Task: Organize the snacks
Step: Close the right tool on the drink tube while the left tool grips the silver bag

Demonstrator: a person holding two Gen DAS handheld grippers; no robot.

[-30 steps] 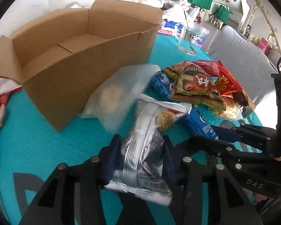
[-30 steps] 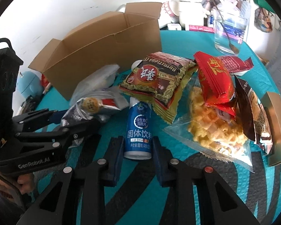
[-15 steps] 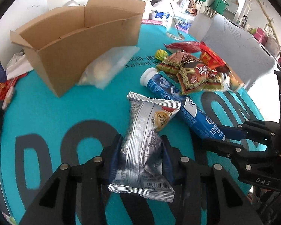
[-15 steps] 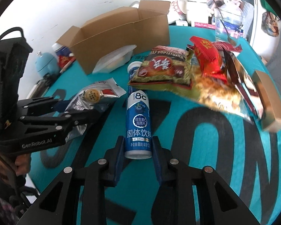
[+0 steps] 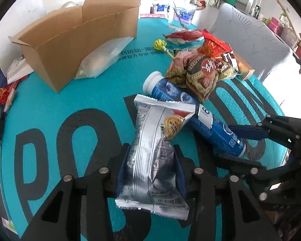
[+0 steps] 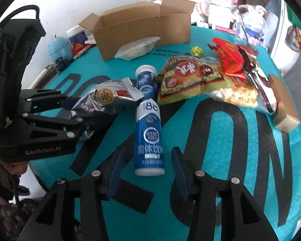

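Right gripper (image 6: 149, 172) jaws opening around blue tube (image 6: 149, 128), left gripper (image 5: 150, 172) clamping silver packet (image 5: 152, 156); released tube may roll off worktop (image 6: 240, 160).

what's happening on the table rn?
A person is sorting snacks with a handheld gripper in each hand. The left gripper is shut on a silver snack packet. The right gripper is opening around the base of a blue tube that lies on the teal mat; its fingers stand clear of it. The cardboard box at the back stands open, a clear bag leaning on its front. Other snack bags sit piled to the right.
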